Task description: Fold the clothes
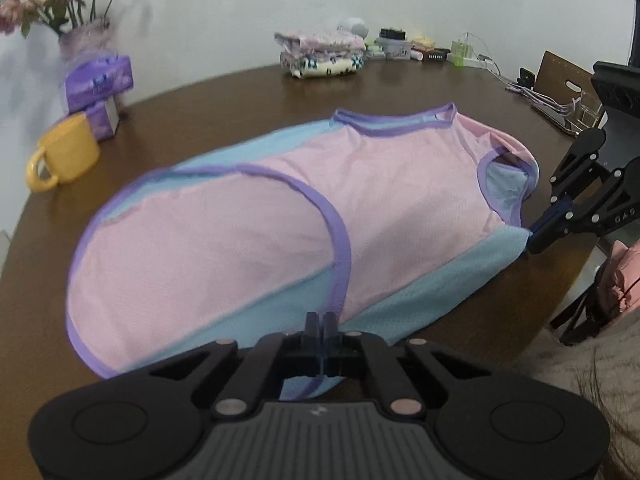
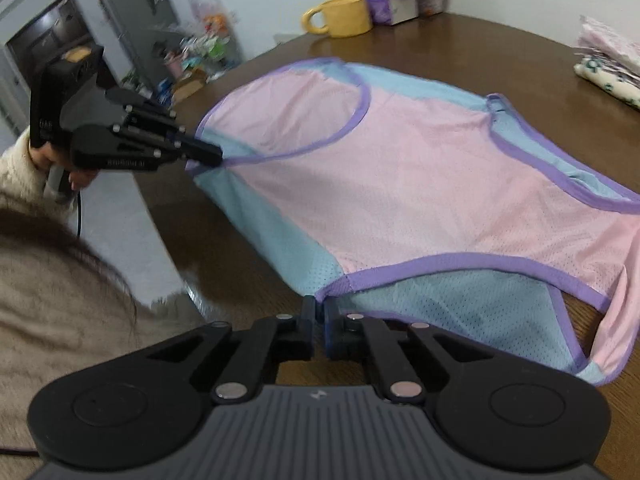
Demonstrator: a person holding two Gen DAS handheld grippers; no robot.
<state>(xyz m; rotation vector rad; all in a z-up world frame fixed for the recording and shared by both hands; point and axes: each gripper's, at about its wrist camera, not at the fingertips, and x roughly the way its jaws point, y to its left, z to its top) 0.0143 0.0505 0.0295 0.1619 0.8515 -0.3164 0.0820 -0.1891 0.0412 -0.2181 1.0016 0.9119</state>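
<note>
Left edge of the table (image 1: 248, 92): flowers in a vase (image 1: 86, 34), purple tissue packs (image 1: 100, 80) and a yellow mug (image 1: 66, 156), all well apart from the work, probably pushed back to leave folding room. Centre: a sleeveless pink top (image 1: 280, 216) with blue side panels and purple trim lies spread flat on the table, neckline toward the far side and near edge by the person. The left gripper (image 1: 321, 322) sits at that near edge, jaws together and pinched on the blue fabric where the purple trim runs in. A stack of folded clothes (image 1: 324, 54) rests at the far edge, likely finished pieces. Right: the right gripper (image 2: 318, 310) is likewise closed on the cloth, at the corner where blue mesh meets the armhole trim; from the left view its tip touches the top's blue side panel. Both clamps on one side suggest the intent is to lift that edge evenly and carry it across for a fold, not yet made.
</note>
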